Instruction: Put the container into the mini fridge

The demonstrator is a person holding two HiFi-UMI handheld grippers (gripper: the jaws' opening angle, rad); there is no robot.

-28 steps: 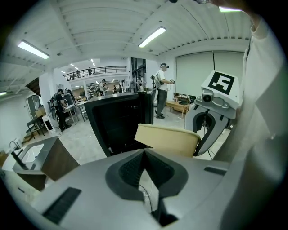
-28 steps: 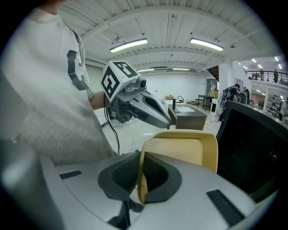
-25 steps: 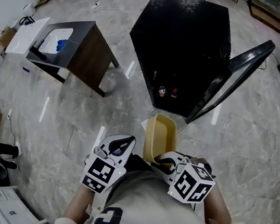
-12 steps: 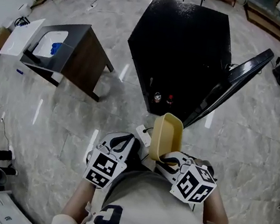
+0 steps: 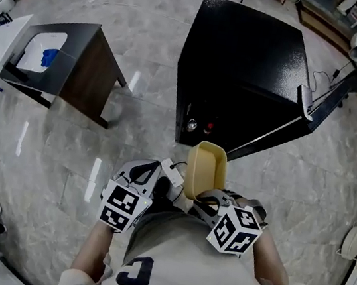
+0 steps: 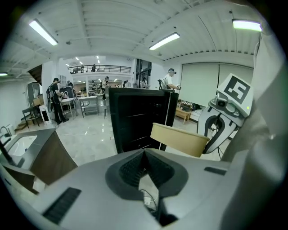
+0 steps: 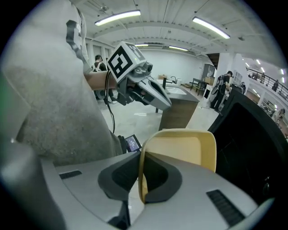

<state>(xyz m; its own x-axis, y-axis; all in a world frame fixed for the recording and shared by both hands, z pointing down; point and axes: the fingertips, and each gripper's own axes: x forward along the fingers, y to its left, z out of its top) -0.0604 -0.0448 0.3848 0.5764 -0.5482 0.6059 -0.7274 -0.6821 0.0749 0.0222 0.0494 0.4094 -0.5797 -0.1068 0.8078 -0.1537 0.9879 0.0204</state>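
A yellow plastic container (image 5: 206,168) stands on edge just in front of the black mini fridge (image 5: 244,68), whose door (image 5: 318,107) hangs open to the right. My right gripper (image 5: 204,199) is shut on the container's wall (image 7: 180,150), one finger inside and one outside. My left gripper (image 5: 144,171) hangs beside it to the left, shut with nothing in it. In the left gripper view the container (image 6: 180,139) and the right gripper (image 6: 225,112) show ahead, with the fridge (image 6: 139,117) behind. The left gripper (image 7: 139,90) shows in the right gripper view.
Two small items (image 5: 200,126) sit low in the fridge opening. A dark side table (image 5: 81,76) holding a white tray with a blue thing stands to the left. A small device with a cable (image 5: 173,168) lies on the marble floor by my grippers. People stand far off.
The fridge has drawn nearer and more central in the head view, and its door stands wider to the right. The container stays in my right gripper; both grippers hold their places.
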